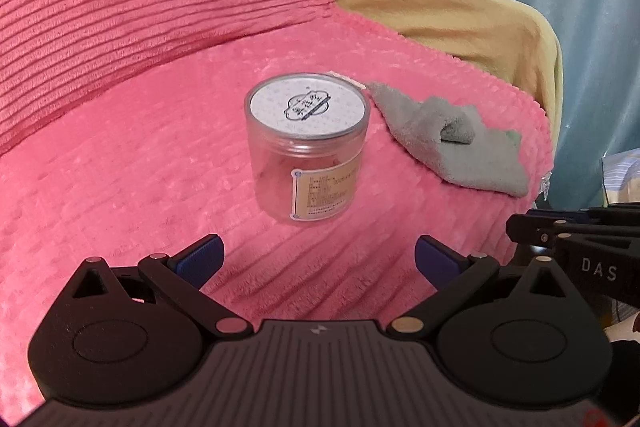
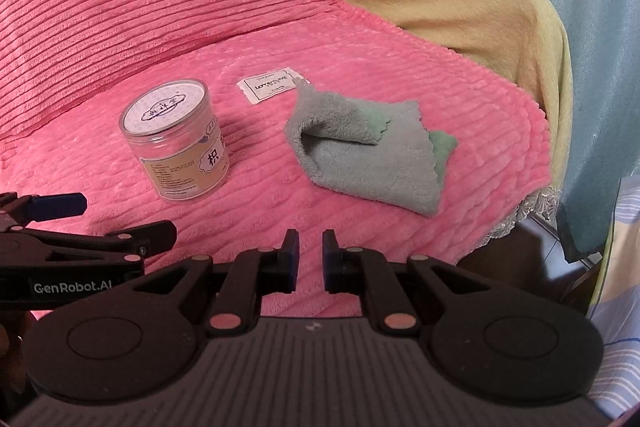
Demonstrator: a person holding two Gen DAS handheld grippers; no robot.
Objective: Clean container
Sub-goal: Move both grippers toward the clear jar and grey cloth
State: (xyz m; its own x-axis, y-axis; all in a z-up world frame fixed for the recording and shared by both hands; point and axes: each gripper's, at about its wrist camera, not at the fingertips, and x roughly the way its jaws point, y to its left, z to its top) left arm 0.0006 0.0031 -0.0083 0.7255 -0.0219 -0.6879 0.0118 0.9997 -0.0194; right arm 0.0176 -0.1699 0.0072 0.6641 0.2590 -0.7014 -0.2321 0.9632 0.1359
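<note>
Clear round plastic jar (image 1: 307, 151) with a white printed lid and beige label stands upright on the pink ribbed plush blanket (image 1: 120, 195), lid on, near but apart from the crumpled grey-green microfibre cloth (image 2: 366, 155). Left gripper (image 1: 318, 259) hangs spread wide, facing the jar; right gripper (image 2: 311, 265) is nearly closed on nothing, facing the cloth. Both are clear of everything, fitting either approach or retreat. Jar looks empty; cleanliness is indiscernible.

- I see a pink ribbed blanket (image 2: 280, 187) as the supporting surface.
- On it: a lidded clear jar (image 2: 176, 143), upright.
- A folded grey cloth (image 2: 360, 155), apart from the jar.
- A white sewn label (image 2: 270, 89) behind, touching the cloth.
</note>
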